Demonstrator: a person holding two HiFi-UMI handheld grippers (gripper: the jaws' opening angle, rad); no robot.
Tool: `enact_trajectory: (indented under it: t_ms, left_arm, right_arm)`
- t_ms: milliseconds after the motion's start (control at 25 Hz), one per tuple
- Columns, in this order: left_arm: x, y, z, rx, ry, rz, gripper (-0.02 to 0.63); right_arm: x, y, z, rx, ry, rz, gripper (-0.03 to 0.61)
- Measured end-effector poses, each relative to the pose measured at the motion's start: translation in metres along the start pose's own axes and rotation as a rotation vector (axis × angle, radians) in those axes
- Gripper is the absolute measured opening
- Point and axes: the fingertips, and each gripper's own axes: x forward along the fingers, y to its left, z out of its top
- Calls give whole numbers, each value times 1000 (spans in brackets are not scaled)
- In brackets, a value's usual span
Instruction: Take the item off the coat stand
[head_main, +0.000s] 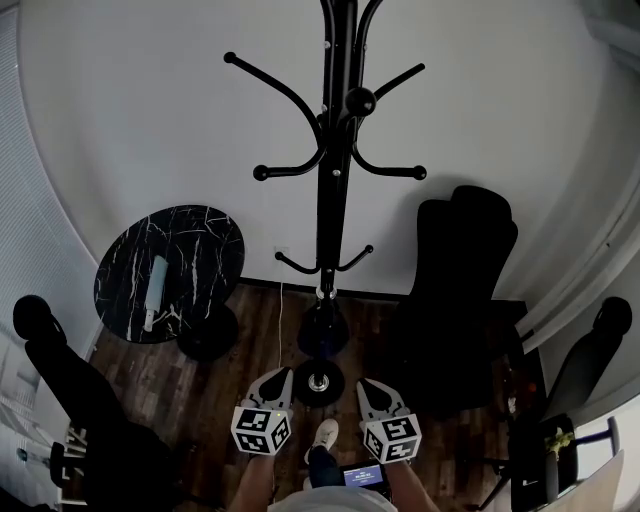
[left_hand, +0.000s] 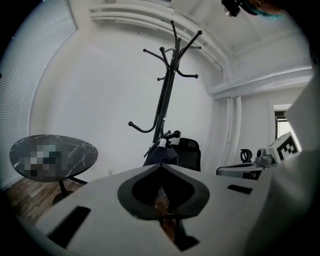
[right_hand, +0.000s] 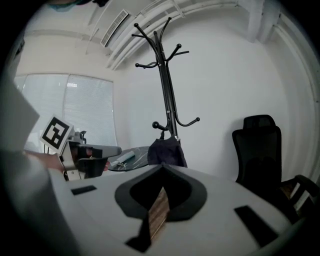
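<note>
Down low, left tool (head_main: 280, 376) and right tool (head_main: 367, 386) point clenched and empty toward the coat stand (head_main: 329, 190)

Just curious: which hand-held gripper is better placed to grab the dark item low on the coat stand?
Left, narrowly. The dark item hangs between both; the left hand-held gripper reaches slightly farther forward than the right. Both are shut, empty.

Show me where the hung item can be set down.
The marble table is mostly bare around the pale object. The floor between table and coat stand is open. Right of the stand, the office chair crowds in.
</note>
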Motion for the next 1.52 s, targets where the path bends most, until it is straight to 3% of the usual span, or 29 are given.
enact_trajectory:
  t_ms: [1440,1520]
  left_arm:
    - [77,38,-38,55,154,16,24]
    - [83,39,-41,53,161,7,90]
  right_arm:
    - [81,-49,-20,-1,102,-43,27]
    - [88,-51,-19,-12,103,-42,50]
